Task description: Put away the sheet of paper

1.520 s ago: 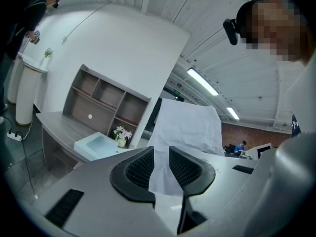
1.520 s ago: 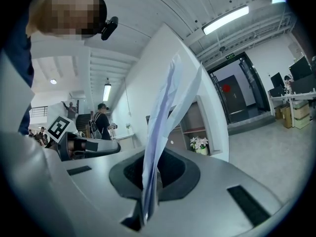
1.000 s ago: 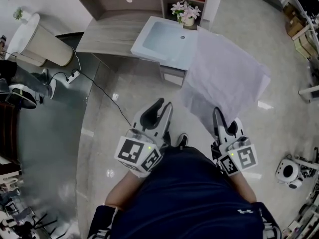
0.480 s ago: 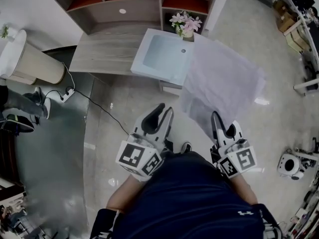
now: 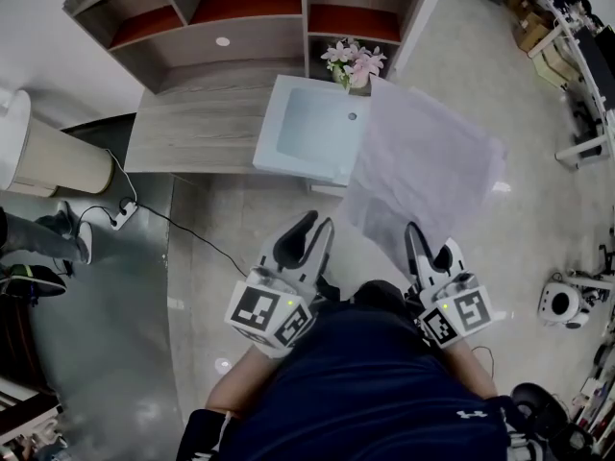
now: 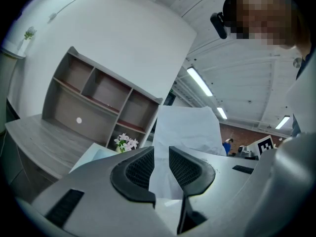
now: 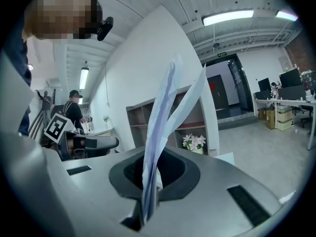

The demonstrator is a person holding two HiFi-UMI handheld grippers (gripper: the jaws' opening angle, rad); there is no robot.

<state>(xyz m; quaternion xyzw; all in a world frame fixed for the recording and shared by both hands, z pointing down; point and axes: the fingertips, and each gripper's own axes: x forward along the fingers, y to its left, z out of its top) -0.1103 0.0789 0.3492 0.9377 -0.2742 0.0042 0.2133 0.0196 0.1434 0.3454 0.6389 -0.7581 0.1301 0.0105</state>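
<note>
Closest in, the left gripper (image 5: 309, 230) is held with its jaws apart, gripping nothing. Beside it, the right gripper (image 5: 414, 236) is clamped shut on the near end of the sheet of paper (image 5: 428, 161), which is spread out above the floor. Beyond, a white tray (image 5: 312, 128), flowers (image 5: 353, 62) and shelves (image 5: 240, 8) are seen.

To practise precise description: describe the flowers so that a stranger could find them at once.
Find the big wooden shelf unit; a white basin lies just in front of it. At the basin's far right corner stand the flowers, the only pink-and-white blossoms amid bare wood.
</note>
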